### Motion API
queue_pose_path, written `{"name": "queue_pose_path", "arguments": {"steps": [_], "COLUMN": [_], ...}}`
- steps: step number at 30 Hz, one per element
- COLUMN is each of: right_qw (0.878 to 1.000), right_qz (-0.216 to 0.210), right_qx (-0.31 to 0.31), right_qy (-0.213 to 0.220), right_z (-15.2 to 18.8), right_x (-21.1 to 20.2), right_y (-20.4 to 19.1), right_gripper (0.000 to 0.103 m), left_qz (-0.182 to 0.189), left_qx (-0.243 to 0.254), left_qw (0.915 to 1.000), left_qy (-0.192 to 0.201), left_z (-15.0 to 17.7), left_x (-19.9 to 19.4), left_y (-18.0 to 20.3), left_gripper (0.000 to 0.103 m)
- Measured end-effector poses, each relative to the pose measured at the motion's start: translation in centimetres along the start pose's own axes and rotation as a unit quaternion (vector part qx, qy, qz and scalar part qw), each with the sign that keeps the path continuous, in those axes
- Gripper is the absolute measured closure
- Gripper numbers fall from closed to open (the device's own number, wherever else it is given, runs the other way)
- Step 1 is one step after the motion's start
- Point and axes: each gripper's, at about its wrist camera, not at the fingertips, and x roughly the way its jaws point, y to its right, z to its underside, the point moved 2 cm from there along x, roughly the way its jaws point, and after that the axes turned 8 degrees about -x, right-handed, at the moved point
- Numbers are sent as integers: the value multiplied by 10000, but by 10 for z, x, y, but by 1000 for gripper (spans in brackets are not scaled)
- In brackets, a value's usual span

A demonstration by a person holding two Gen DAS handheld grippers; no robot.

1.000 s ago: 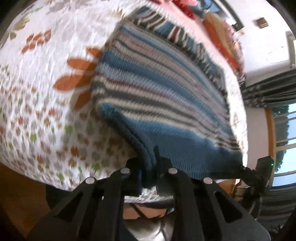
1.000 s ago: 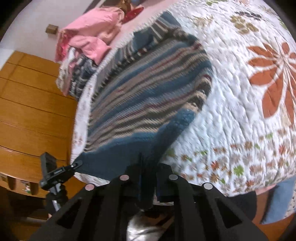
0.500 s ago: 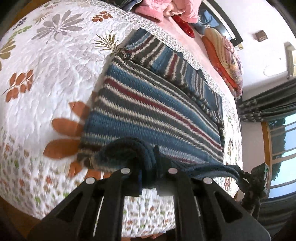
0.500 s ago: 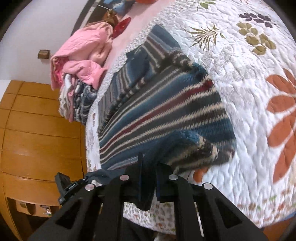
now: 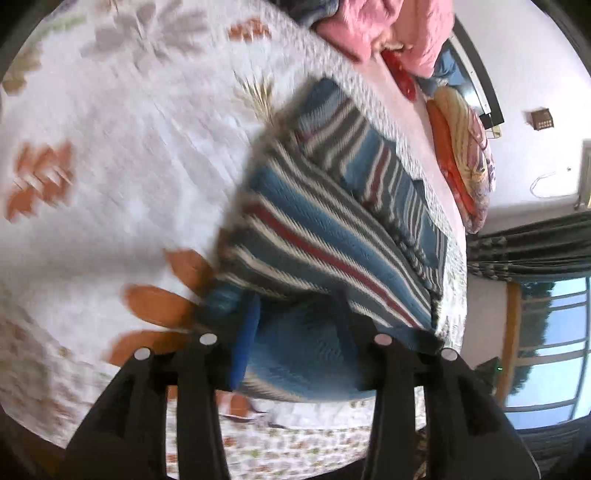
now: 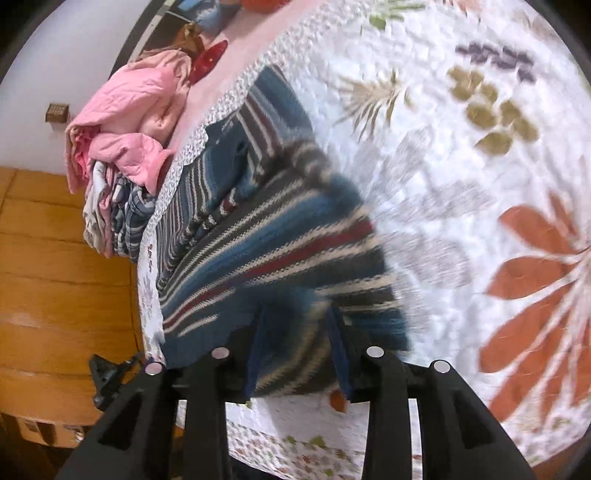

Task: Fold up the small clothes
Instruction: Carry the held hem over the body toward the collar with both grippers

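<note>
Since 0.5 s ago both grippers were opened: the sweater hem, then pinched in each, is now released and laid down over the body of the garment.

L gripper (image 5: 295, 332): jaws spread wide, nothing held; knit seen lying between the fingers, contact w/ fingers cannot be told (motion blur).

R gripper (image 6: 297, 350): jaws likewise wide apart, nothing gripped; folded hem seen between the fingers.

Striped sweater (image 5: 325, 236) (image 6: 258, 236): blue/grey/cream/red knit, lying flat on the floral quilt (image 5: 110, 147) (image 6: 461, 184), near hem doubled over toward the far side. A striped part is seen past the fold at the far end, near the quilt's far edge.

Pile of pink clothes (image 6: 125, 122) (image 5: 373, 26) noted beyond the sweater, apart from it, on the far side of the bed. Wooden cabinet (image 6: 55, 277) seen at left in R view; window (image 5: 550, 332) at right in L view.

Both views blurred.
</note>
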Motion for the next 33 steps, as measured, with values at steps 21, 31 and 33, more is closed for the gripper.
{"name": "queue_pose_path", "arguments": {"steps": [21, 31, 33], "right_qw": [9426, 9233, 9227], "right_qz": [1138, 1127, 1058], "right_qx": [-2850, -3292, -3353], "right_qy": [-1313, -1626, -1581], "right_z": [-16, 10, 18], "right_x": [79, 95, 88], "right_y": [-80, -80, -82], "right_gripper": [28, 103, 103], "left_qz": [-1610, -1608, -1413], "left_qx": [3127, 3144, 3112], "left_qw": [9340, 9327, 9377], "left_qy": [-625, -734, -630], "left_z": [28, 36, 41], "left_x": [85, 98, 87], "left_y": [61, 56, 58], "left_gripper": [36, 86, 90]}}
